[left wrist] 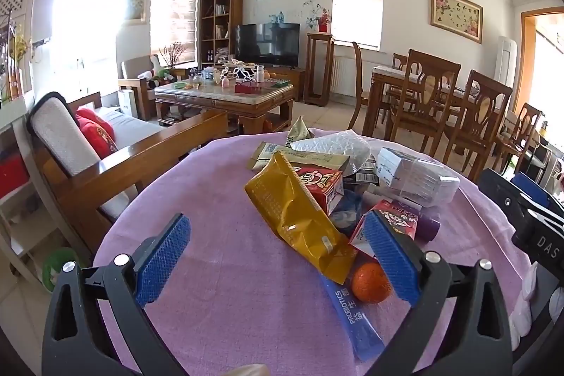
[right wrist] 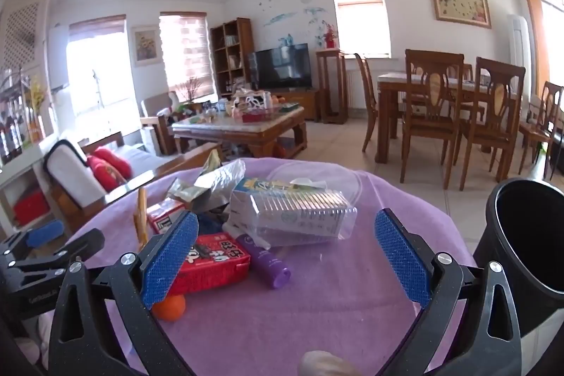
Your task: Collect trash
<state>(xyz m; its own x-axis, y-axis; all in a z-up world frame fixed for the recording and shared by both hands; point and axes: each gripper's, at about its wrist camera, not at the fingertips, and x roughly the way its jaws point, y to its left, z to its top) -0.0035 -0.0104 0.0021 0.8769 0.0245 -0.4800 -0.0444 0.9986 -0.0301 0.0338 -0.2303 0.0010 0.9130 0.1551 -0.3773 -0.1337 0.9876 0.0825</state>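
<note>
Between my left claw's (left wrist: 278,256) wide blue pads nothing is gripped; the yellow wrapper (left wrist: 296,217) and an orange (left wrist: 370,282) lie just ahead of them on the pink cloth (left wrist: 211,235). Over that same cloth my right claw (right wrist: 287,256) also gapes empty, with the red carton (right wrist: 211,265) and purple tube (right wrist: 266,258) just beyond it, before a clear tub (right wrist: 299,210) holding a white box. Off the table's right edge stands the black bin (right wrist: 525,256), its inside too dark to tell any contents.
</note>
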